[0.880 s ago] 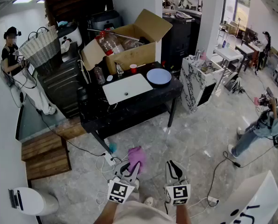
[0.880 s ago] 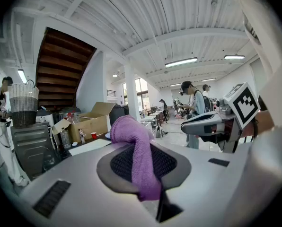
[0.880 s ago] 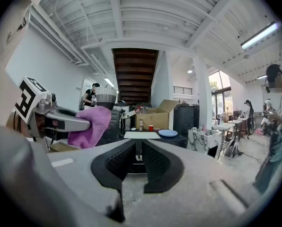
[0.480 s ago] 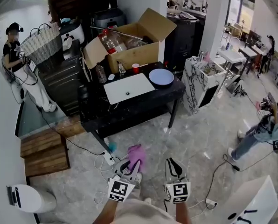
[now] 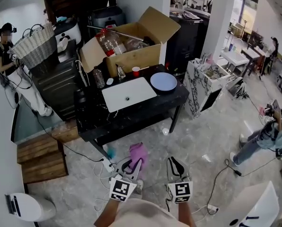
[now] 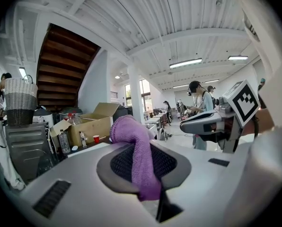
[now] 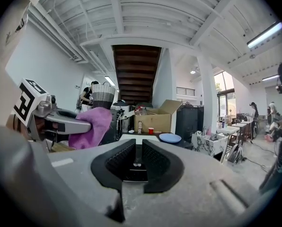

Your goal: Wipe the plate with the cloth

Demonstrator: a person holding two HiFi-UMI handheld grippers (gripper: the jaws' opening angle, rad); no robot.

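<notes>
A pale blue plate point(image 5: 163, 82) lies at the right end of a black table point(image 5: 131, 115), beside a white board point(image 5: 127, 93); the right gripper view shows the plate point(image 7: 170, 138) far ahead. My left gripper point(image 5: 133, 167) is shut on a purple cloth point(image 5: 138, 153), held low over the floor well short of the table. In the left gripper view the cloth point(image 6: 134, 145) is draped between the jaws of my left gripper point(image 6: 143, 162). My right gripper point(image 5: 176, 166) hangs beside it with the jaws of my right gripper point(image 7: 138, 157) drawn together on nothing.
An open cardboard box point(image 5: 127, 44) with bottles, a red cup point(image 5: 136, 71) and a small bottle point(image 5: 99, 78) stand at the table's back. A power strip point(image 5: 109, 163) and cables lie on the floor. A marble-patterned cabinet point(image 5: 203, 83) stands right of the table. People stand at the left wall and right.
The table has drifted slightly nearer and leftward in the head view. Both grippers keep their pose, the cloth still held in the left one.
</notes>
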